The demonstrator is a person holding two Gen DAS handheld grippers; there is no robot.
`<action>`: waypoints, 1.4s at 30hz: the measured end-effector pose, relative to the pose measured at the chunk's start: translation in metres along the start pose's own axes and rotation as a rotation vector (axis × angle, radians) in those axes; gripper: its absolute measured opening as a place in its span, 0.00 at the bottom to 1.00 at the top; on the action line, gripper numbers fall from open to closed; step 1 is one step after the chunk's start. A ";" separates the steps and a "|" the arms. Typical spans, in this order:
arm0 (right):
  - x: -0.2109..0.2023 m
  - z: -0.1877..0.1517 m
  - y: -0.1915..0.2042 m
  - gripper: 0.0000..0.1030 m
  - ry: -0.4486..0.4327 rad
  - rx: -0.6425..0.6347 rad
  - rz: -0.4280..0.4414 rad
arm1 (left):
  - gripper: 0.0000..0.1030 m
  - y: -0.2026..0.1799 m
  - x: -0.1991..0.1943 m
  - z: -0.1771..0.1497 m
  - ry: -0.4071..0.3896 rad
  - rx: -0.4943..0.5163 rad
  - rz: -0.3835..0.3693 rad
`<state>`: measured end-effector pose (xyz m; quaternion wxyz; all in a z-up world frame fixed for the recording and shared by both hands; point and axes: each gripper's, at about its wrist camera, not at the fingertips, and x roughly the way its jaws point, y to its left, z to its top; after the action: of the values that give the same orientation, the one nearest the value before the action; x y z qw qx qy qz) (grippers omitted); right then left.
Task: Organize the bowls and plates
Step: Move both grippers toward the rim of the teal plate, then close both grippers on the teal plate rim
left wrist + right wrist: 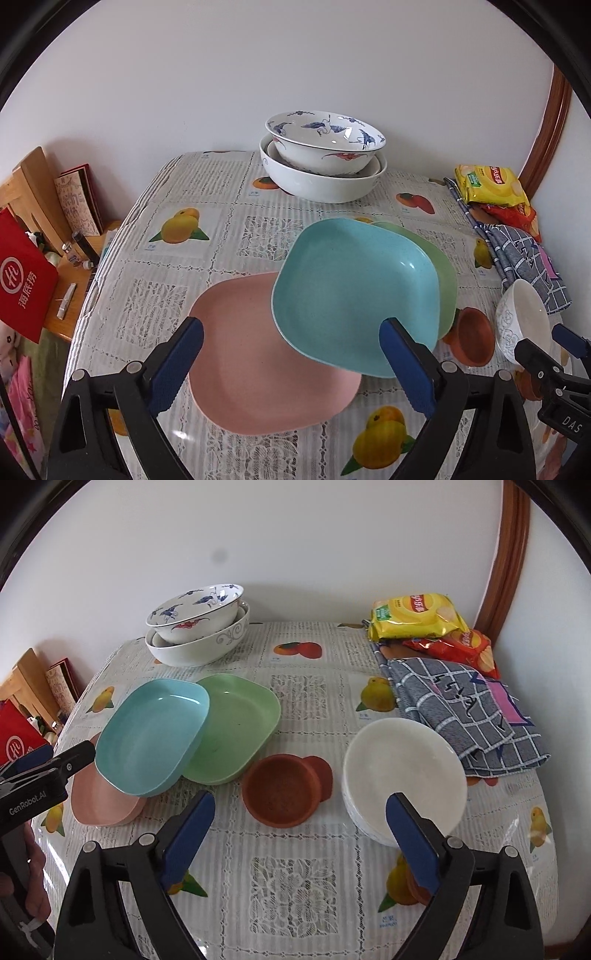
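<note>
Worktop (pixel 332 849) bearing stacked porcelain bowls (pixel 195 627); blue plate (pixel 354 295) tilted across pink plate (pixel 258 369) and green plate (pixel 236 727); left hand-held gripper (pixel 291 369) and right hand-held gripper (pixel 299 838) wide open, empty

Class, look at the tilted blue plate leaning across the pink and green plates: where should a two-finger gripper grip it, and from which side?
Grip the raised near rim of the speckled blue square plastic plate, approaching from the front, the camera side. The plate tilts, its near edge lifted above the pink square plate while its far edge rests on the green square plate, so one finger could probably slip underneath.
</note>
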<state>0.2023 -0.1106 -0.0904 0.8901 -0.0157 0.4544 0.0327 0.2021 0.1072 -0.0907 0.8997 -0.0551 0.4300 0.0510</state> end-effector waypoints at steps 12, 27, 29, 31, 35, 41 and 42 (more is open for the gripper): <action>0.049 0.033 0.048 0.71 0.025 -0.009 0.080 | 0.77 0.009 0.049 0.021 0.038 0.028 -0.046; 0.091 0.041 0.076 0.54 0.083 -0.029 0.113 | 0.50 0.013 0.081 0.023 0.074 0.040 -0.097; 0.095 0.041 0.078 0.50 0.092 -0.025 0.117 | 0.46 0.014 0.084 0.023 0.078 0.042 -0.097; 0.098 0.041 0.079 0.46 0.102 -0.023 0.126 | 0.43 0.013 0.084 0.023 0.076 0.048 -0.098; 0.099 0.041 0.085 0.35 0.097 -0.022 0.140 | 0.30 0.015 0.085 0.022 0.077 0.039 -0.118; 0.099 0.044 0.090 0.18 0.089 -0.042 0.138 | 0.15 0.012 0.080 0.022 0.068 0.057 -0.129; 0.099 0.044 0.089 0.18 0.089 -0.039 0.138 | 0.15 0.011 0.080 0.021 0.068 0.060 -0.131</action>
<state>0.2888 -0.0147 -0.1444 0.8641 -0.0031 0.4929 0.1020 0.2668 0.1250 -0.1404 0.8873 -0.0578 0.4570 -0.0230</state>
